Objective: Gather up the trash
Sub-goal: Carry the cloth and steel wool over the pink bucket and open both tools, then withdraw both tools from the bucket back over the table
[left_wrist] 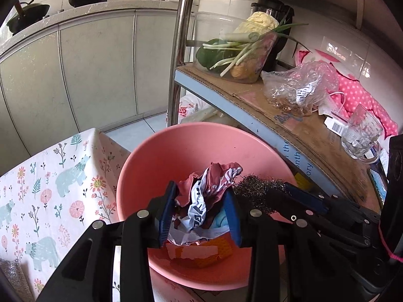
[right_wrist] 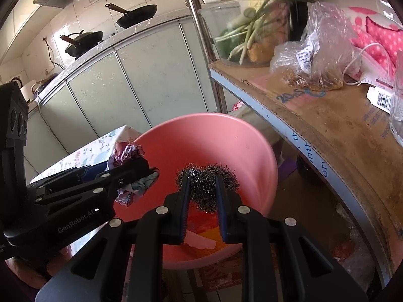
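Observation:
A pink plastic basin [left_wrist: 201, 146] [right_wrist: 226, 141] sits between a floral-clothed table and a shelf. My left gripper [left_wrist: 202, 196] is shut on a crumpled red, white and blue wrapper wad [left_wrist: 211, 191], held over the basin; the wad also shows in the right wrist view [right_wrist: 128, 153]. My right gripper [right_wrist: 202, 183] is shut on a steel wool scourer [right_wrist: 206, 183], held over the basin; the scourer shows in the left wrist view [left_wrist: 257, 188]. An orange and white packet [left_wrist: 201, 251] [right_wrist: 204, 236] lies in the basin's bottom.
The table with the floral bear cloth [left_wrist: 50, 188] is on the left. A shelf covered with cardboard [left_wrist: 314, 130] [right_wrist: 327, 125] on the right holds a clear bin of vegetables [left_wrist: 234, 47], a plastic bag [left_wrist: 302, 85] and a glass mug [left_wrist: 362, 136]. Cabinets stand behind.

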### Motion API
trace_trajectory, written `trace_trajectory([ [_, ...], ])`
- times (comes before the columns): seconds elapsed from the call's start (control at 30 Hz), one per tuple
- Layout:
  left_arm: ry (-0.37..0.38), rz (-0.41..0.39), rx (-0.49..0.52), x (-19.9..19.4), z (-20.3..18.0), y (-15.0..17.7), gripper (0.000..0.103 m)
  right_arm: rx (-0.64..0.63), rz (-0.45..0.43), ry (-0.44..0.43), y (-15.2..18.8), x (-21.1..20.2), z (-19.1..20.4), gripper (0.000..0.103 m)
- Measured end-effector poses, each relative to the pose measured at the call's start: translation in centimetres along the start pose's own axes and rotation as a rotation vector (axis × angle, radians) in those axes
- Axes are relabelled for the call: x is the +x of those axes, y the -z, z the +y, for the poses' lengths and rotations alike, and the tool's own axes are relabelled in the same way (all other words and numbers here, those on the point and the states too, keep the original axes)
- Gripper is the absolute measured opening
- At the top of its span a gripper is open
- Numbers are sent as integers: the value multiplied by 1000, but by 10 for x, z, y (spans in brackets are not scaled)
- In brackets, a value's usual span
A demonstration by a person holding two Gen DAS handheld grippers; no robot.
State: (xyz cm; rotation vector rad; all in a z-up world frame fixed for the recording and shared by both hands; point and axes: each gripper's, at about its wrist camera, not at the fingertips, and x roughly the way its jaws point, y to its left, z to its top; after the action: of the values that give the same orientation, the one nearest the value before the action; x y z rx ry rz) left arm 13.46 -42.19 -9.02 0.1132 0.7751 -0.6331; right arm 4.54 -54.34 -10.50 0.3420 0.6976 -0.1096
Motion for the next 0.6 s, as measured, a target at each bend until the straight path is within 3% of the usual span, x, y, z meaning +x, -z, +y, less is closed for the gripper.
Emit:
trace_trajectory([
  [0.27,5,28,-47,8,7,-4,44,20,27,15,-1,11,-4,42],
  [0.6,27,-23,-60,-18,5,-12,47,4,2,27,-2,-13,4,43],
])
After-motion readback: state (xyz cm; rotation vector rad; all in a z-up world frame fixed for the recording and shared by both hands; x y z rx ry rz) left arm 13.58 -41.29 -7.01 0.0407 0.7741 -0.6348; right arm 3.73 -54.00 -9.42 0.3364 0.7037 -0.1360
